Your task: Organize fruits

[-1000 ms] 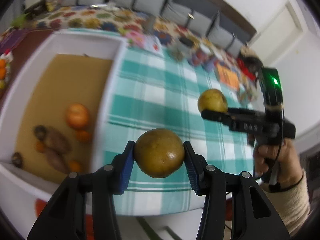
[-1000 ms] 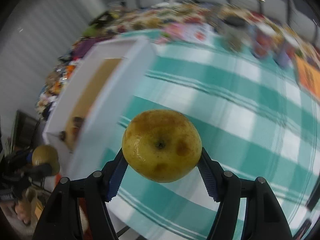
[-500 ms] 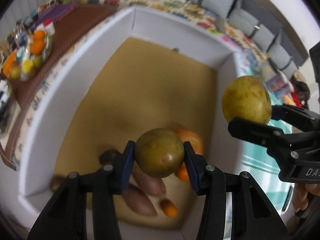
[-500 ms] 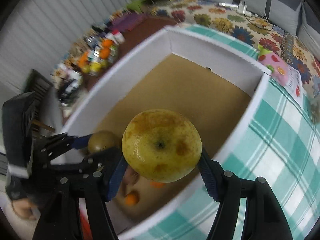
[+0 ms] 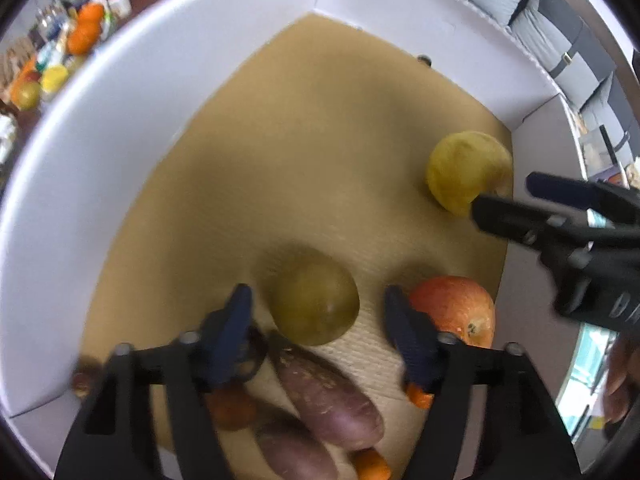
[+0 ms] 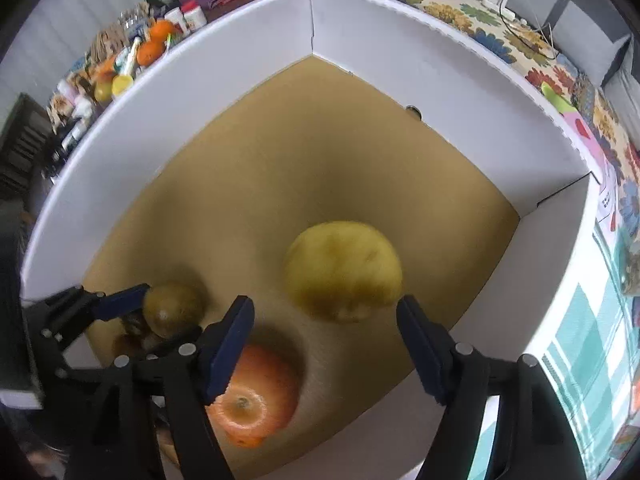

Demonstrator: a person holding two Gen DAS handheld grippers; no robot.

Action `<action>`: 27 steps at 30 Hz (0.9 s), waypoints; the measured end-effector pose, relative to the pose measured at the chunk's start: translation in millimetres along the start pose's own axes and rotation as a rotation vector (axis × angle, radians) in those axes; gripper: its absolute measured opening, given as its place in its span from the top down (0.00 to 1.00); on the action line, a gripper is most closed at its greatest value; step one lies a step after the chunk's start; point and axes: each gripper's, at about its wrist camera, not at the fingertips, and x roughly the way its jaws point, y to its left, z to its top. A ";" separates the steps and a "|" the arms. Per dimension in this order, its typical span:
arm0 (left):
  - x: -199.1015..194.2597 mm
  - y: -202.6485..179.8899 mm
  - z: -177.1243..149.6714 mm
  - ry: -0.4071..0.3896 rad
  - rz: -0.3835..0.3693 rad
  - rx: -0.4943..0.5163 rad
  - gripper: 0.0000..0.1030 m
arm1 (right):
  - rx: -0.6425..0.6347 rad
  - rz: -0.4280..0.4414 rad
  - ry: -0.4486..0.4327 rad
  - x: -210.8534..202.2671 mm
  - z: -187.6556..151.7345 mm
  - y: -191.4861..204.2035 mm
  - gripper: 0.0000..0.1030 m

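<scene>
Fruits are sitting on the tan cardboard floor of a white-walled box (image 6: 240, 80). In the left wrist view, a dull olive-green round fruit (image 5: 316, 300) lies between the blue pads of the left gripper (image 5: 318, 320). The jaws are spread wider than the fruit, with a gap on both sides, so nothing's gripped. At about 2 o'clock from it is a yellow fruit (image 5: 466, 170), paler and a bit blotchy, near the box's right wall.

In the right wrist view, that same yellow fruit (image 6: 344, 268) sits just ahead of the right gripper (image 6: 324, 320), whose jaws are also wide apart and clear of it. It's motion-blurred, so I can't make out the skin marks well.

A big orange (image 5: 456, 312) sits at 3 o'clock of the green fruit, partly behind the left gripper's right finger. At 6 o'clock there are two purplish sweet potatoes (image 5: 328, 396), the lower one cut off by the frame edge. A couple of small orange fruits (image 5: 372, 464) peek out under the gripper, mostly hidden. There's a small dark thing (image 5: 82, 380) at 8 o'clock by the wall, too blurry to identify.

Outside the box at 10 o'clock: a cluttered shelf with oranges and bottles (image 6: 152, 44).
</scene>
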 end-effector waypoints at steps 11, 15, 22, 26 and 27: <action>-130.9 -27.4 -65.3 -0.443 0.179 0.136 0.07 | 0.030 0.060 -0.161 -109.3 -65.5 15.1 0.11; -145.0 -26.7 -84.8 -0.442 0.249 0.131 0.07 | 0.006 0.068 -0.178 -127.7 -108.9 35.3 0.11; -165.1 -14.1 -116.5 -0.419 0.209 0.084 0.07 | -0.002 0.030 -0.248 -153.8 -148.7 61.0 0.11; -172.1 -11.7 -127.1 -0.431 0.216 0.078 0.07 | -0.018 -0.007 -0.255 -156.3 -156.7 78.9 0.11; -172.7 -10.4 -128.5 -0.424 0.228 0.074 0.07 | -0.018 -0.010 -0.252 -155.9 -156.2 81.5 0.11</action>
